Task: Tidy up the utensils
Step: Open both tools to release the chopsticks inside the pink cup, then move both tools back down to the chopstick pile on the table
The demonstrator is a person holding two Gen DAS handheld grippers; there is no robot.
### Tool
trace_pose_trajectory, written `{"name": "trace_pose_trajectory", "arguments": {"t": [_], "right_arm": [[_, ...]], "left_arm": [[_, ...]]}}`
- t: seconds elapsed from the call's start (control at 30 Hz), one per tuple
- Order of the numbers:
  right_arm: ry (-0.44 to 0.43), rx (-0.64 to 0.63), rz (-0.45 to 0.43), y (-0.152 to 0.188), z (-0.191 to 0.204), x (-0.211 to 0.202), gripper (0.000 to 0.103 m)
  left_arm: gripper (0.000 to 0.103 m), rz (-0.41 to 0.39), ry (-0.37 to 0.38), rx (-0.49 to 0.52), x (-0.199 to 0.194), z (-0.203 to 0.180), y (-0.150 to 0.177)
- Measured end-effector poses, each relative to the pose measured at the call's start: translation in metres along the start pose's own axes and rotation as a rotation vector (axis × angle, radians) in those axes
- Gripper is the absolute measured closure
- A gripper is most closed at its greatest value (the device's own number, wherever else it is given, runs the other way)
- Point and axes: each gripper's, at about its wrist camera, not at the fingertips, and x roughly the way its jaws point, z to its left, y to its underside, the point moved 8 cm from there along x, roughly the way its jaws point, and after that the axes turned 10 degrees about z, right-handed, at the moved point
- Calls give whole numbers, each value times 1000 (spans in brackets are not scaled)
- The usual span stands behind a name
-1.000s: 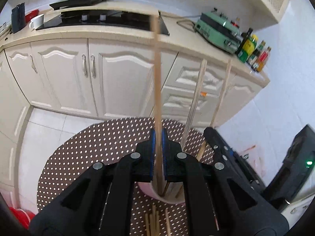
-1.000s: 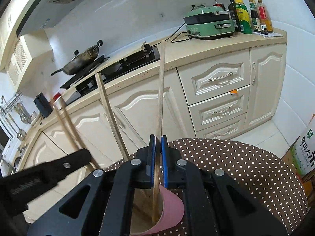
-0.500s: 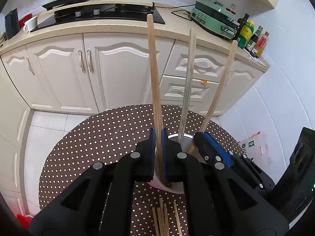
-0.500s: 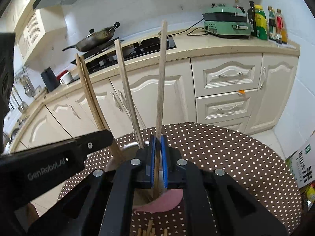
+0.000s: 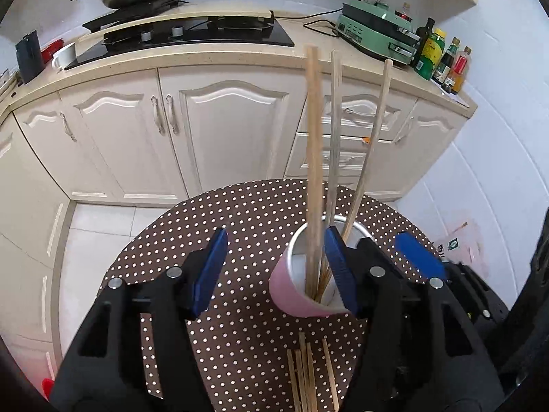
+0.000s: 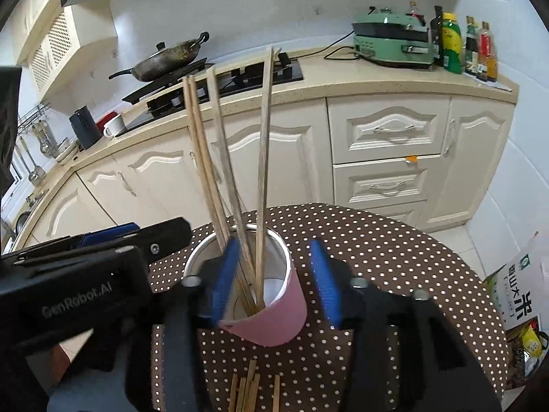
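Both tools released – chopsticks dropped into the cup

Left tool point(image 5: 276, 269) jaws have just been opening; its chopstick point(image 5: 314, 171) now stands free in the pink cup point(image 5: 291, 295), untouched by either pad. Right tool point(image 6: 274, 279) likewise just opened, spread either side of the cup, gripping nothing. Four pale wooden sticks lean toward 12 o'clock, fanned out. Cup sits mid polka-dot tabletop point(image 5: 240, 213); loose chopsticks point(image 5: 308, 374) remain at 6 o'clock – likely next pickup.
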Motion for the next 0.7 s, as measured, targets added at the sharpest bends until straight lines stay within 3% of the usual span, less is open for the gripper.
{"name": "trace_pose_trajectory", "arguments": {"t": [0.7], "right_arm": [[48, 9, -19, 24, -13, -51, 49]], "left_arm": [[43, -38, -34, 14, -46, -6, 34]]}}
